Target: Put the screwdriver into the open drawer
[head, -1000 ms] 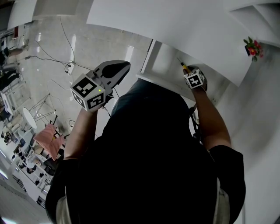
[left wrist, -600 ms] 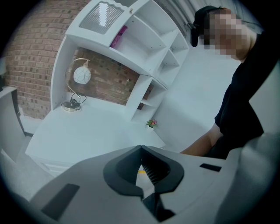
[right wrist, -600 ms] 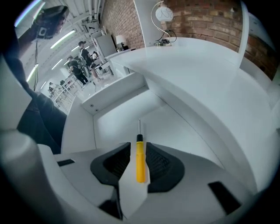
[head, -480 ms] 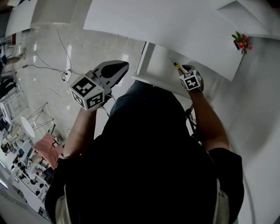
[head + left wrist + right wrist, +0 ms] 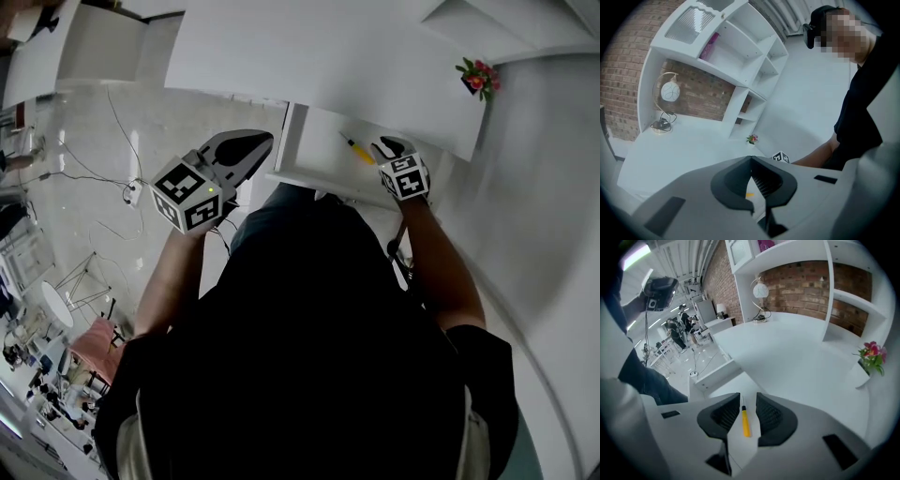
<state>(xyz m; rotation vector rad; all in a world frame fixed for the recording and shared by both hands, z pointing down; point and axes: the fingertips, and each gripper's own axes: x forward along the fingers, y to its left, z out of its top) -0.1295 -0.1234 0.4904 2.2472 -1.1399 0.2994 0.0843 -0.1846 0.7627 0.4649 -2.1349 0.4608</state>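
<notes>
Screwdriver (image 5: pixel 357 149) is out of the right gripper (image 5: pixel 386 146) now, lying loose in the open drawer (image 5: pixel 314 141). Only the right gripper view shows those jaws spread. The left gripper (image 5: pixel 246 150), off left, is pressed together.

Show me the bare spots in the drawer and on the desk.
In the drawer, the floor left of the screwdriver is bare. The desktop is free up to the flower pot at its right end. Crowded: the drawer's right end, where the open right claw hangs over the screwdriver.
</notes>
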